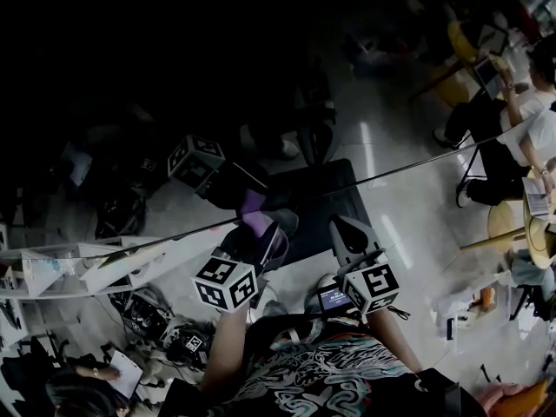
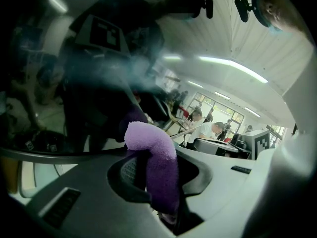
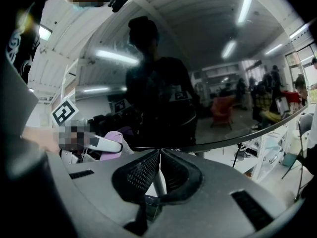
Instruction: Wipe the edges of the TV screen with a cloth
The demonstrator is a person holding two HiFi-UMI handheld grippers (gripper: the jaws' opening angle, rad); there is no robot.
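Left gripper (image 1: pixel 263 237) mid-frame w/ a purple cloth (image 1: pixel 254 208) at its tip, right on the TV screen (image 1: pixel 217 59) bottom edge. Right gripper (image 1: pixel 347 231) just beside it, center-right. Seated ppl (image 1: pixel 508 124) far right.

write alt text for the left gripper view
The left gripper has its jaws shut on a purple cloth, held at the edge of a dark TV screen. Beyond are people under bright ceiling lights.

Two grippers: left gripper (image 2: pixel 151 155), right gripper (image 3: pixel 159 155). Two marker cubes (image 1: pixel 224 283) (image 1: pixel 372 285), one on each. One cloth (image 2: pixel 161 167). One TV screen (image 1: pixel 174 59). Bystanders (image 1: pixel 508 120): seemingly three, though the dim edges leave this uncertain.
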